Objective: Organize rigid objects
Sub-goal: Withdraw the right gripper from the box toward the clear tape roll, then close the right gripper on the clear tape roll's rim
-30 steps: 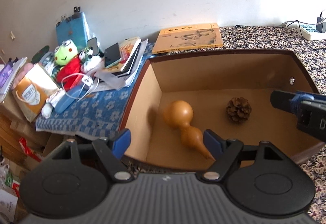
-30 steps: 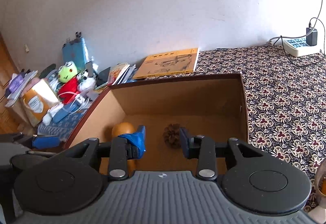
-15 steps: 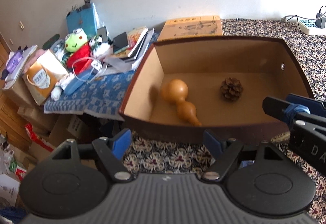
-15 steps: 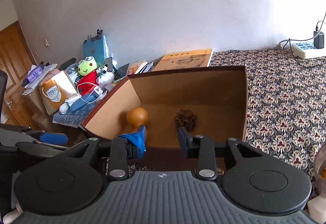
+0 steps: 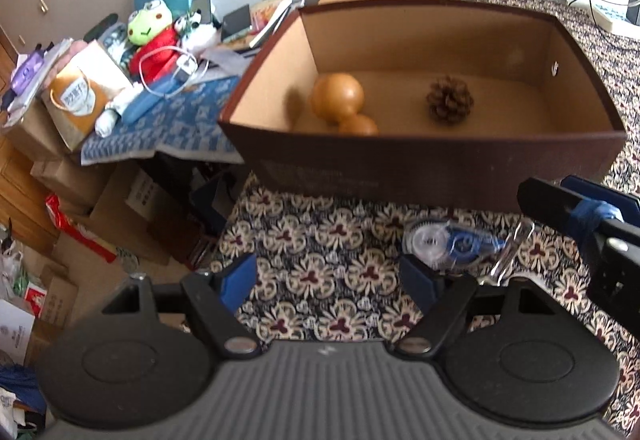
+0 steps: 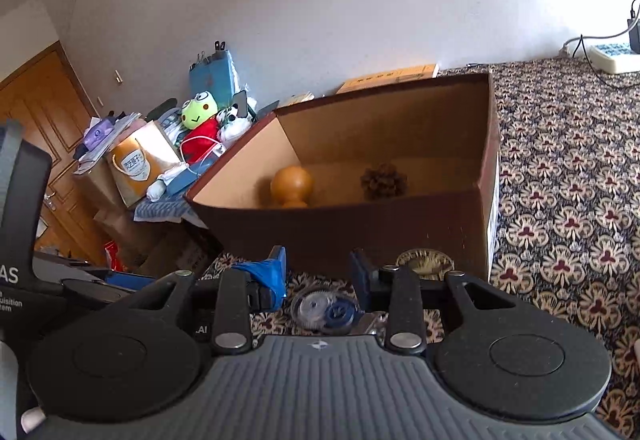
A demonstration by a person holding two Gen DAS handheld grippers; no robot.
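A brown cardboard box [image 5: 432, 168] [image 6: 360, 228] stands on the patterned cloth and holds a wooden gourd [image 5: 340, 102] [image 6: 291, 184] and a pine cone [image 5: 450, 100] [image 6: 383, 181]. In front of the box lies a clear and blue correction-tape dispenser [image 5: 452, 244] [image 6: 326, 310]. My left gripper [image 5: 328, 274] is open and empty above the cloth, left of the dispenser. My right gripper [image 6: 318, 266] is open, with the dispenser below between its fingers; it also shows at the right of the left wrist view [image 5: 580, 208]. A round glassy object [image 6: 425, 261] lies beside the box.
Left of the box a cluttered side table [image 5: 160, 120] holds a frog plush [image 5: 148, 24], books, a paper bag [image 5: 80, 96] and cables. Cardboard boxes [image 5: 80, 200] stand on the floor below. A yellow book [image 6: 392, 74] and a power strip [image 6: 612, 52] lie on the cloth behind.
Both grippers have pulled back from over the box and dropped lower. The box's front wall, the cloth before it and the dispenser have come into view. Both stay open.
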